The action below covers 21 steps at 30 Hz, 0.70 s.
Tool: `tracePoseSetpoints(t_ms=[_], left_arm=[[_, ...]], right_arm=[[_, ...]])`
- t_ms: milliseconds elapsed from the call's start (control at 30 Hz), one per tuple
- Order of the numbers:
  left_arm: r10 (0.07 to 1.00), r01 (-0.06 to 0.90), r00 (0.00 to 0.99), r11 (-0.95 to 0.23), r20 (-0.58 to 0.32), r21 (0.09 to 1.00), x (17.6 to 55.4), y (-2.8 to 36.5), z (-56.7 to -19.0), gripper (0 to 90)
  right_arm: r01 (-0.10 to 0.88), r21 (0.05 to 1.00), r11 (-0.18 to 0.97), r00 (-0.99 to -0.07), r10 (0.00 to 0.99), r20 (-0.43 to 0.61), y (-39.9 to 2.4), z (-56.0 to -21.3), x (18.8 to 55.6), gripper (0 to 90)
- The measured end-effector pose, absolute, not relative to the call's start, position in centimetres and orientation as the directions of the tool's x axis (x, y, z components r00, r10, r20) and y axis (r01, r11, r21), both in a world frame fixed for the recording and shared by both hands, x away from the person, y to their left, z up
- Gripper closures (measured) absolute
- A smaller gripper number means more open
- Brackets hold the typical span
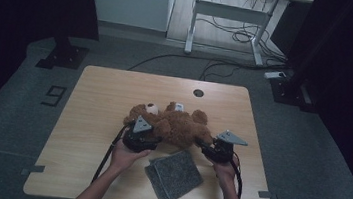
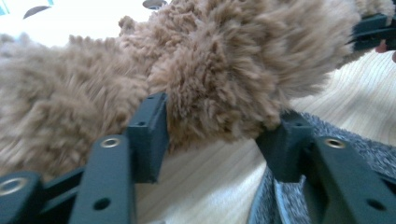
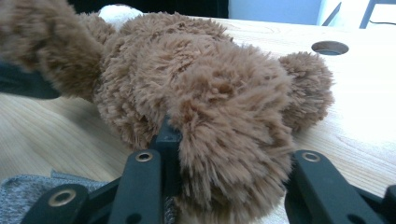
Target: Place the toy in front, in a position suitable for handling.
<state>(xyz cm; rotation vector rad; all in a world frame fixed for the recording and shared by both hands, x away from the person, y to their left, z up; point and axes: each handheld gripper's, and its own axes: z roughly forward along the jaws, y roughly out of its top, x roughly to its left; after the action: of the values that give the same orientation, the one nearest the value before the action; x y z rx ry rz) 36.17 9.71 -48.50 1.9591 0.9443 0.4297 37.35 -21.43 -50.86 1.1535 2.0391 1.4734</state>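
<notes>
My left gripper (image 2: 212, 140): jaws apart, teddy bear (image 1: 174, 124) limb between them, pads seem only brushing fur, so released. My right gripper (image 3: 229, 186): clenched on other bear limb, fur bulging between jaws. Bear lies directly ahead of both tongs, long axis running left to right across table (image 1: 94, 95), head toward my left hand; both hands equally near. Grey felt pads (image 1: 176, 175) just on my side of bear. Bear brown, shaggy, pale muzzle, lying flat
</notes>
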Motion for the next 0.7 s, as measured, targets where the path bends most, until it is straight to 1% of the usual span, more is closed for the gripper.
tracePoseSetpoints(t_ms=[100, 233, 567, 700], left_arm=[[0.739, 0.454, 0.669, -0.323, -0.078, 0.830, 34.9, 10.6, -48.3, 35.3], [0.745, 0.438, 0.665, -0.328, -0.056, 0.837, 33.3, 11.7, -48.3, 30.2], [0.741, 0.453, 0.666, -0.319, -0.078, 0.832, 31.6, 14.2, -49.1, 27.6], [0.743, 0.458, 0.665, -0.328, -0.074, 0.827, 31.1, 14.6, -49.3, 27.4]], right_arm=[[0.402, 0.909, 0.112, -0.595, 0.786, 0.166, -21.5, -50.9, 37.3, 59.4], [0.412, 0.906, 0.102, -0.591, 0.787, 0.180, -21.6, -51.1, 37.2, 58.7], [0.419, 0.903, 0.091, -0.584, 0.789, 0.192, -21.6, -51.3, 37.0, 56.8], [0.423, 0.902, 0.085, -0.582, 0.789, 0.198, -21.6, -51.4, 37.0, 56.6]])
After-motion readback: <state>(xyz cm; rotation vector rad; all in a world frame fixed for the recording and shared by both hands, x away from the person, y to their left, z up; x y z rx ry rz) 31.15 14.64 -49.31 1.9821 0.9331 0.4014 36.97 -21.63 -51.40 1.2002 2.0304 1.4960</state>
